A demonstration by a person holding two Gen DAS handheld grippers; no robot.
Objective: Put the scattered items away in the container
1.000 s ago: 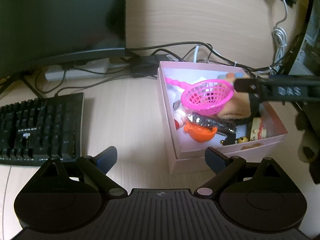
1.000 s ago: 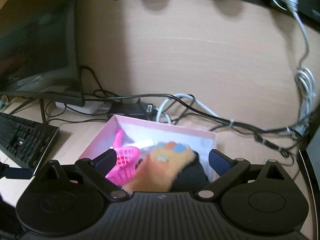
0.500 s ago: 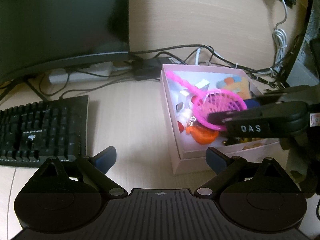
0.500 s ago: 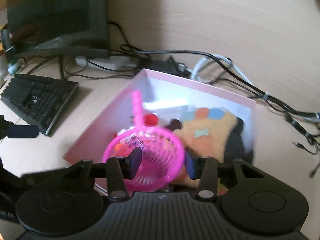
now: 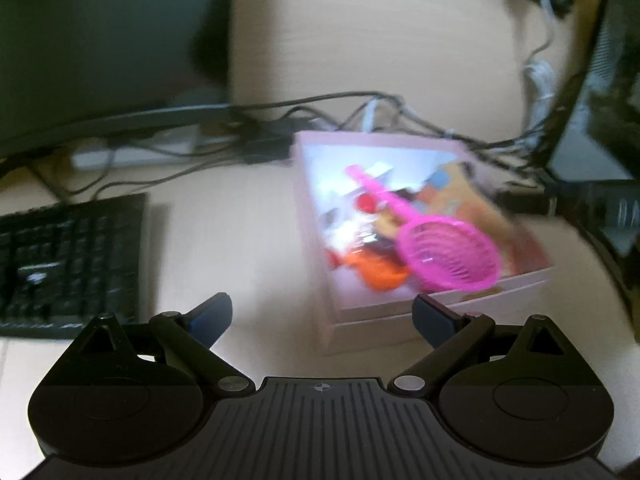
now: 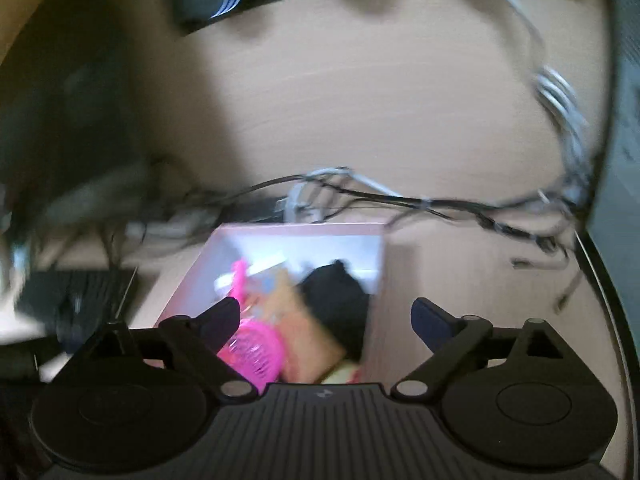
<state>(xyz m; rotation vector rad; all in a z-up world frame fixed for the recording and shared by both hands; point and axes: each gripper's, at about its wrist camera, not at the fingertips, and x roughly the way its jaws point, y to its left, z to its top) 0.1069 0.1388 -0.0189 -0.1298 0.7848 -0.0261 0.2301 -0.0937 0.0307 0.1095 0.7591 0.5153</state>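
While the right gripper [image 6: 326, 312] was spreading its jaws with nothing between them, the pink plastic mesh scoop [image 5: 450, 256] lay inside the pink cardboard box [image 5: 400, 312], bowl toward 5 o'clock, likely just released. Left gripper [image 5: 322, 312] hung wide and empty beside the box (probably idle). Light wood desk [image 5: 240, 240]: black keyboard [image 5: 72, 256] at 9 o'clock, tangled cables [image 6: 400, 196] at 12.
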